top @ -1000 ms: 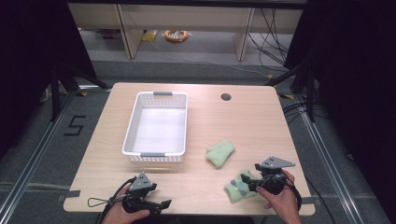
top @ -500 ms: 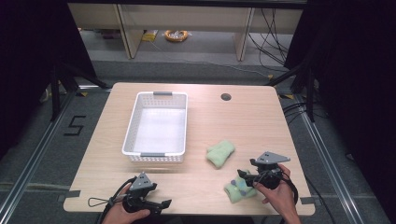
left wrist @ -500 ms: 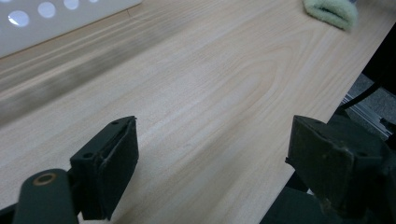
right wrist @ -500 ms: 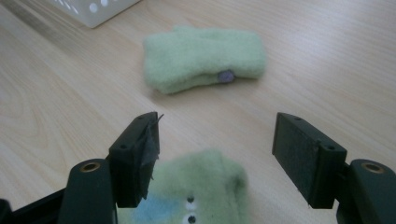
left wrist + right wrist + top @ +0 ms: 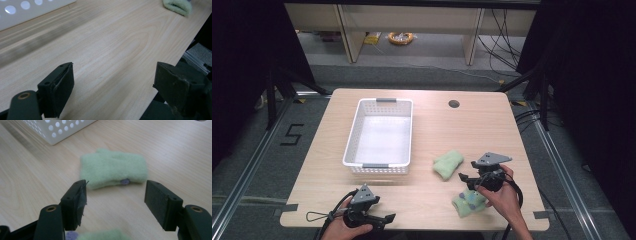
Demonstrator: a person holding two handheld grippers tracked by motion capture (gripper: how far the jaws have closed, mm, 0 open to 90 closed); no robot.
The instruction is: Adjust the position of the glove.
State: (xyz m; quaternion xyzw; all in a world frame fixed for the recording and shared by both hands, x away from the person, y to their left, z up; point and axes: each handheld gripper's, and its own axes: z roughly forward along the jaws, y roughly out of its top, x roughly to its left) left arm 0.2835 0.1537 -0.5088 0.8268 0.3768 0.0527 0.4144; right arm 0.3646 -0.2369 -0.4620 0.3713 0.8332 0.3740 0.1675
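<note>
Since a second ago my right gripper has drifted off the near green cloth toward the other one, its jaws closing a little on the way with nothing between them, while my left gripper hasn't budged.

From the high view: the folded green cloth lies flat on the surface, just right of the white basket, which sits empty. My right gripper hovers between the two cloths, aimed at the far one. I'd say the basket is where these cloths are headed, so I'm lining up the pick nearest to it first.

Left gripper view: jaws spread wide over bare wood, nothing between them, parked at the near edge, out of the way. A corner of cloth shows at the top right.

Right gripper view: jaws fairly wide and empty, framing the folded cloth just ahead, short of touching. It's lying crosswise to my jaws, so a straight push forward should straddle it.
</note>
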